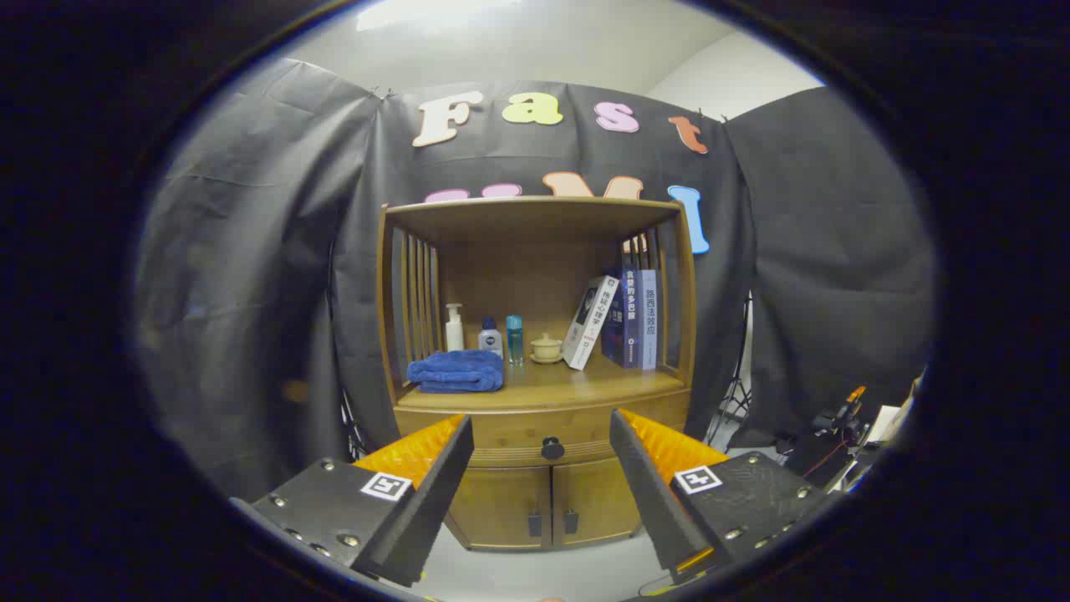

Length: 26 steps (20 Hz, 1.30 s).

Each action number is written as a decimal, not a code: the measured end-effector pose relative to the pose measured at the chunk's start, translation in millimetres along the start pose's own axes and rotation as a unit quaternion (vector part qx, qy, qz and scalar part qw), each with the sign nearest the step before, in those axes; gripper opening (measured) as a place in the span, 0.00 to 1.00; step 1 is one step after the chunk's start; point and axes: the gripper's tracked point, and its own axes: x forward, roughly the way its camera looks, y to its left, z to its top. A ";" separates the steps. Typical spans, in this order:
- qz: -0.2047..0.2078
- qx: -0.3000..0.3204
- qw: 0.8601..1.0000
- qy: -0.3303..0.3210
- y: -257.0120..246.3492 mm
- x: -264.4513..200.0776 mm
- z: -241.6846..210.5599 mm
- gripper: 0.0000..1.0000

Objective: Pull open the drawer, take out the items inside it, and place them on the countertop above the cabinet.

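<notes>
- Gripper (542,468) fingers spread wide, holding nothing; open path ahead to the drawer knob (552,449).
- Countertop (585,380) centre front bare; blue towel (456,371) left, books (623,322) right, bottles (489,334) behind.

Wooden countertop (585,380) — folded blue towel (456,371), bottles (489,336), books (623,319).

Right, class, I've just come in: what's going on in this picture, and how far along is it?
A person is holding a handheld gripper aimed at a wooden cabinet. Its jaws are open and hold nothing. The drawer is shut, and its dark knob sits beyond the fingers, in line with the gap between them. On the countertop above lie a folded blue towel, some bottles, a small lidded cup and books. Nothing has been pulled open yet.
</notes>
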 end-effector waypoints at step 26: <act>0.010 -0.051 0.998 0.018 3.1 151.0 -126.2 0.98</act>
